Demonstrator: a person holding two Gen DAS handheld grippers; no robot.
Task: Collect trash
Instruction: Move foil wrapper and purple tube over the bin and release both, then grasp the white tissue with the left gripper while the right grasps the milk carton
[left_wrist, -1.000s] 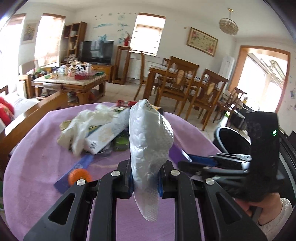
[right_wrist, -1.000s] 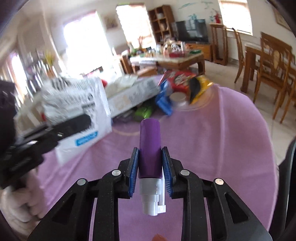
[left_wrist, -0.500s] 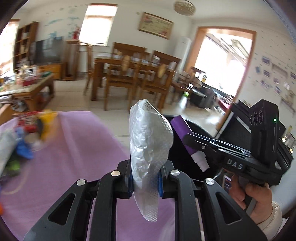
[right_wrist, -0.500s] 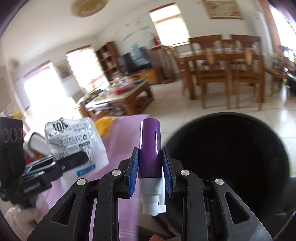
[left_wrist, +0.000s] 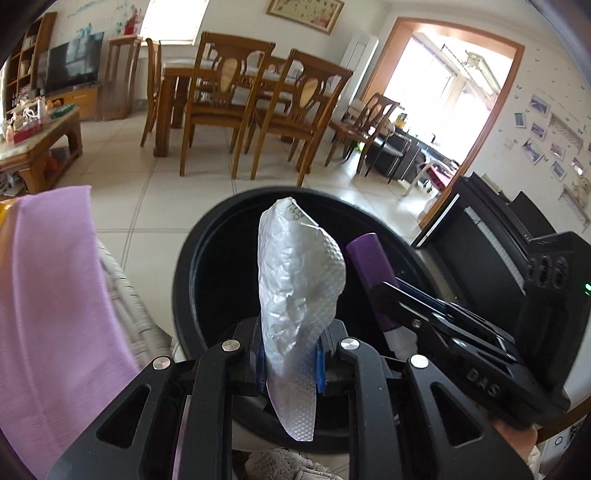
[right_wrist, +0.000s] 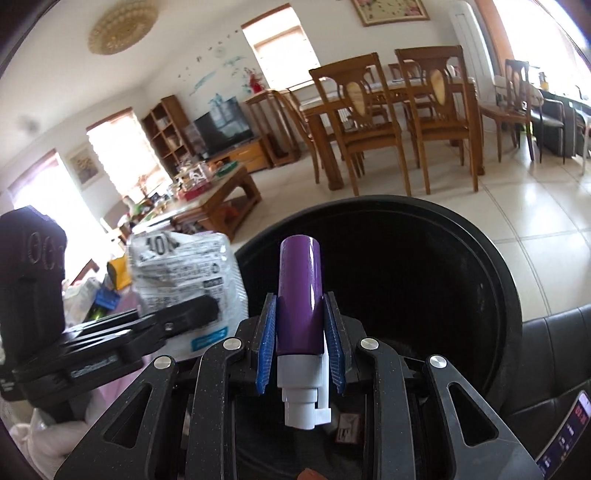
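My left gripper (left_wrist: 290, 354) is shut on a crumpled silver plastic wrapper (left_wrist: 299, 291) and holds it upright over the open black trash bin (left_wrist: 207, 240). My right gripper (right_wrist: 300, 345) is shut on a purple tube with a white cap (right_wrist: 299, 291), also over the bin (right_wrist: 495, 266). In the left wrist view the right gripper (left_wrist: 436, 321) and the purple tube (left_wrist: 369, 266) are just right of the wrapper. In the right wrist view the left gripper (right_wrist: 147, 325) and the printed wrapper (right_wrist: 184, 273) are at the left.
The purple-covered table (left_wrist: 55, 295) lies to the left of the bin, with leftover trash (right_wrist: 99, 291) on it. Some scraps (right_wrist: 347, 432) lie in the bin. A dining table with wooden chairs (left_wrist: 258, 103) stands beyond. A black piano (left_wrist: 498, 251) is at the right.
Both grippers swung away from the table's trash pile and now hold the wrapper and the tube over the black bin. Both stayed shut on their items.
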